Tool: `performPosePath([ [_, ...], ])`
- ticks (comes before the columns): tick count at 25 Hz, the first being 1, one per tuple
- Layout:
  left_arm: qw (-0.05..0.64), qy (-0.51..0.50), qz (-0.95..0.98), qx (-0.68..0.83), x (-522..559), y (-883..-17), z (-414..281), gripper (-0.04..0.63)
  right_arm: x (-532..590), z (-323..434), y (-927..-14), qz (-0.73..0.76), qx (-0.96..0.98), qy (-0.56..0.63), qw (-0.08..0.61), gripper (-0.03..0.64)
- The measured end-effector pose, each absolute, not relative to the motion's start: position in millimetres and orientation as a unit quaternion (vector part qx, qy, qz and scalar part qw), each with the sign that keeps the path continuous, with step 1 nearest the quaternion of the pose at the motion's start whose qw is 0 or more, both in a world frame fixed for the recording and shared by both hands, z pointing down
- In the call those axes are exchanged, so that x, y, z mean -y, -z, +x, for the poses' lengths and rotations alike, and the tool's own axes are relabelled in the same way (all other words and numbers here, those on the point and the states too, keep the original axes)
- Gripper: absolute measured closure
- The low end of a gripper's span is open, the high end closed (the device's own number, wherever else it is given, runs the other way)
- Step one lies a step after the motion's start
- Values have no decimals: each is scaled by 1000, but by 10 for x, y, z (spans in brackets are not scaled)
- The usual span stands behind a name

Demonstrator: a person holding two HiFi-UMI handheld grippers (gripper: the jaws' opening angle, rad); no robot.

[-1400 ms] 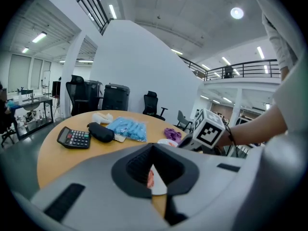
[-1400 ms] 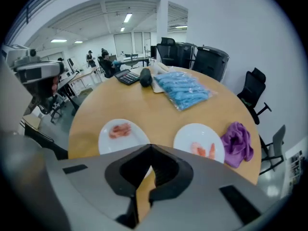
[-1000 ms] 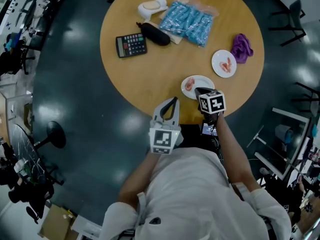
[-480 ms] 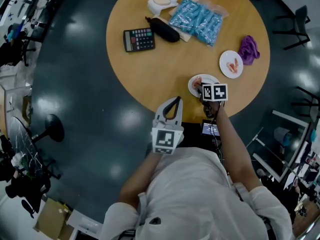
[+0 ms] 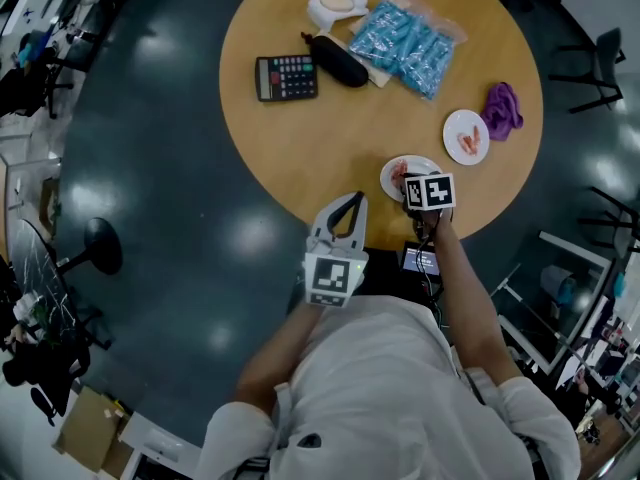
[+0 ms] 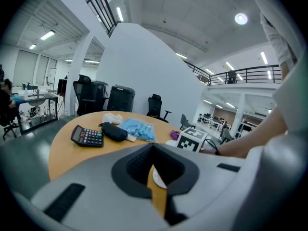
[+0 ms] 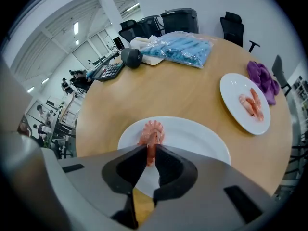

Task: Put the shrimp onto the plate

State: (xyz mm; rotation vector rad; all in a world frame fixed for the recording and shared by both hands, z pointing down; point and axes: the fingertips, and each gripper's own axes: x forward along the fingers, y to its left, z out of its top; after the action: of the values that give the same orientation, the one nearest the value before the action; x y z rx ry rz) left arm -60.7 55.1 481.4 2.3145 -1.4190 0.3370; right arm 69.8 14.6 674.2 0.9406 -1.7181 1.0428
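Observation:
A pink shrimp [image 7: 151, 134] lies on the near white plate [image 7: 202, 138] by the table's front edge, and the plate's rim [image 5: 392, 171] shows in the head view too. My right gripper [image 7: 150, 155] points steeply down over it. Its jaws have just been closing and now pinch the shrimp's tail end between their tips. In the head view its marker cube hides most of the right gripper [image 5: 412, 184]. A second plate [image 7: 236, 88] to the right holds more shrimp [image 7: 251, 105]. My left gripper [image 5: 347, 204] hovers off the table's front edge, shut and empty [image 6: 154, 148].
At the table's far side lie a calculator [image 5: 287, 77], a black case [image 5: 336, 60], a bag of blue items [image 5: 412, 43] and a white object [image 5: 338, 8]. A purple cloth [image 5: 502, 108] sits beside the second plate [image 5: 466, 136]. Dark floor and office chairs surround the round table.
The right gripper has moved over the near plate and dropped toward it. Its jaws now have the shrimp between them. The left gripper has stayed where it was.

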Motion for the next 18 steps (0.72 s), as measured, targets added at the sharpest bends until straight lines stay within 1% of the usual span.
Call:
performPosePath([
  [7,203,-124,833,500,-539,-4833,-532,589,-262,916,-6690,386,683,-445,432,560],
  [12,198,-124,840,490,-509,-4806,-386,589,-321,1048,-6530,392,691,-454,404,560],
  [15,194,-126,844,484,-473,-4798,-299,589,-170,1203,-6337,404,704,-444,380,560],
  [18,193,-131,845,481,-448,-4811,-237,589,207,1528,-6153,430,712,-420,364,560],
])
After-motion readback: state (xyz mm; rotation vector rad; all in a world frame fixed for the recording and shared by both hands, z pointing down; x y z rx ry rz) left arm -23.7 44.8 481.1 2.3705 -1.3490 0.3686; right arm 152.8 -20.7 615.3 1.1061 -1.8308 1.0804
